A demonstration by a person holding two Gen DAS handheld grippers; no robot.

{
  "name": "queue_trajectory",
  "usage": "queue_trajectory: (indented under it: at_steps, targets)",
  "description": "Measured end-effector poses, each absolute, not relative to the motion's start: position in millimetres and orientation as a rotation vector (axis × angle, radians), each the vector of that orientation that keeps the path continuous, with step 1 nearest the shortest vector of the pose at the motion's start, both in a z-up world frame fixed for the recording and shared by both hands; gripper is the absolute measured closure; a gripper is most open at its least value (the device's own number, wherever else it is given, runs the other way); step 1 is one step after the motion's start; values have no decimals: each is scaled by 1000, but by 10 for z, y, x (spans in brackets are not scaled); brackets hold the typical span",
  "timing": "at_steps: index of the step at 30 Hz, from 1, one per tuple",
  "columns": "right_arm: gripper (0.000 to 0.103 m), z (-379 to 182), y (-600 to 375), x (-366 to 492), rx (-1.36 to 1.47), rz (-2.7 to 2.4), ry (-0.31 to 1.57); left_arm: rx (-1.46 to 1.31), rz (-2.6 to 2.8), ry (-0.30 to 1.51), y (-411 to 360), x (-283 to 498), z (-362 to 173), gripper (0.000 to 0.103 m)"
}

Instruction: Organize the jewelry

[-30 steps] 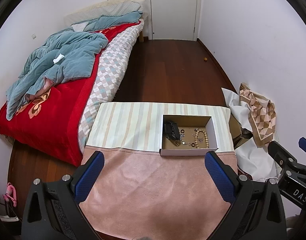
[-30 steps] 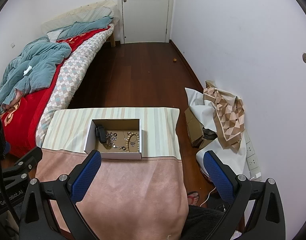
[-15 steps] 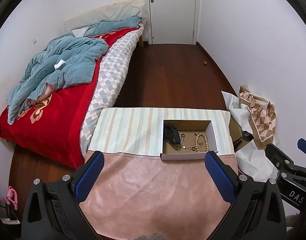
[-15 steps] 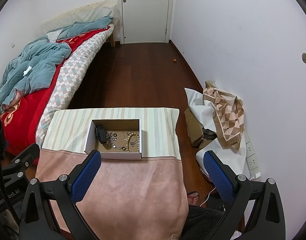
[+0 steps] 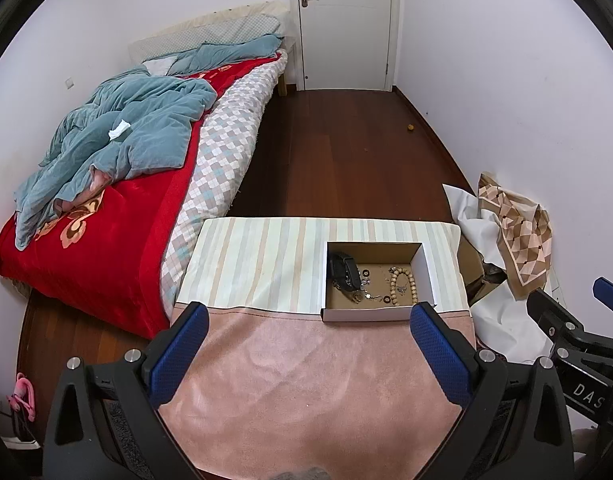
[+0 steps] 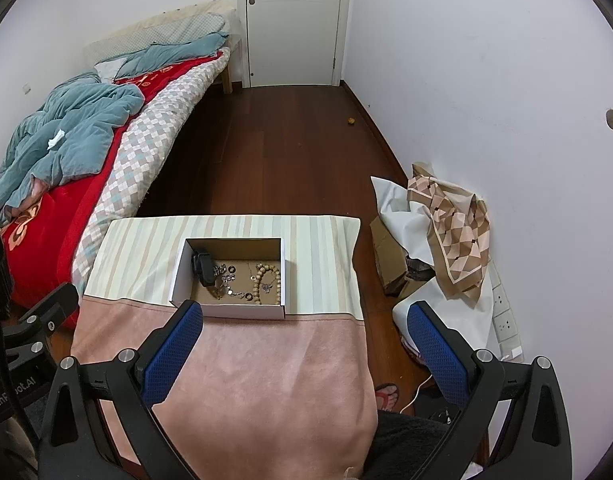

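A white cardboard box point(image 5: 366, 313) point(image 6: 230, 312) sits on the cloth-covered table, near where the striped cloth meets the pink cloth. Inside lie a black watch point(image 5: 343, 270) point(image 6: 202, 265), a wooden bead bracelet point(image 5: 403, 288) point(image 6: 267, 283) and several small rings and chains point(image 5: 366, 286) point(image 6: 230, 280). My left gripper point(image 5: 308, 354) hovers open over the pink cloth, short of the box. My right gripper point(image 6: 306, 354) is open too, above the table's right edge, with nothing between its fingers.
A bed point(image 5: 118, 184) with a red cover and a teal quilt runs along the left. Dark wood floor point(image 5: 338, 152) leads to a white door point(image 5: 346, 24). Crumpled paper, patterned fabric point(image 5: 514, 236) and cardboard sit at the right wall. A wall socket strip point(image 6: 504, 312) is low on the right.
The left gripper has pulled back and tilted up a little, so the box sits lower and farther in its view. The right gripper's view is almost unchanged.
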State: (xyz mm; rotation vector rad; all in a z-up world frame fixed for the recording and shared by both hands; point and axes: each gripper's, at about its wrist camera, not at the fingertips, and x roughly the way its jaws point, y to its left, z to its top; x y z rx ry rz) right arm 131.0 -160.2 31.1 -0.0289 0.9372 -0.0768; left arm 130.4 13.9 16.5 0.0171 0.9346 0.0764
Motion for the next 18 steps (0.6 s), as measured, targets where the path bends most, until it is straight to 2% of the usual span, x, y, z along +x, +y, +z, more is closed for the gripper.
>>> queue_trajectory:
  at_steps: [18]
  targets:
    - [0,321,-1601,1327,-37,-73,939,-1,73,928,136,1285,215,0]
